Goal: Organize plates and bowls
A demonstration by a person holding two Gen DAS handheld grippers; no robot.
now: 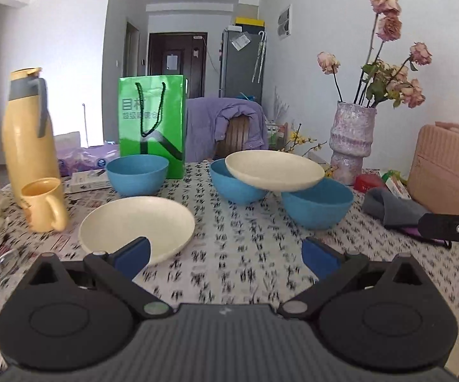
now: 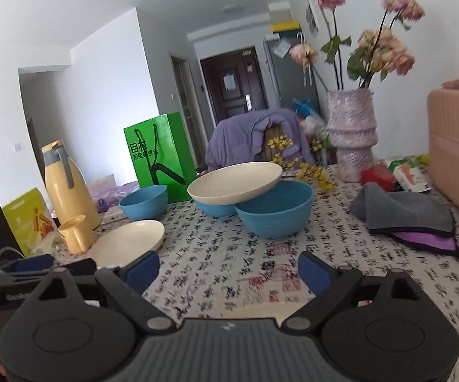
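Observation:
Three blue bowls stand on the patterned tablecloth: one at the back left (image 1: 137, 175) (image 2: 144, 202), one in the middle (image 1: 234, 184) (image 2: 213, 208), one on the right (image 1: 316, 205) (image 2: 275, 208). A cream plate (image 1: 275, 170) (image 2: 234, 181) rests tilted across the middle and right bowls. A second cream plate (image 1: 137, 226) (image 2: 127, 242) lies flat at the front left. My left gripper (image 1: 226, 256) is open and empty, its left finger over that plate's near rim. My right gripper (image 2: 229, 270) is open and empty above bare cloth.
A yellow jug (image 1: 27, 127) and yellow mug (image 1: 45, 203) stand left. A green paper bag (image 1: 151, 124) is behind the bowls. A vase of dried roses (image 1: 351, 140), folded grey and purple cloths (image 2: 404, 213) and a pink case (image 1: 448, 165) are right.

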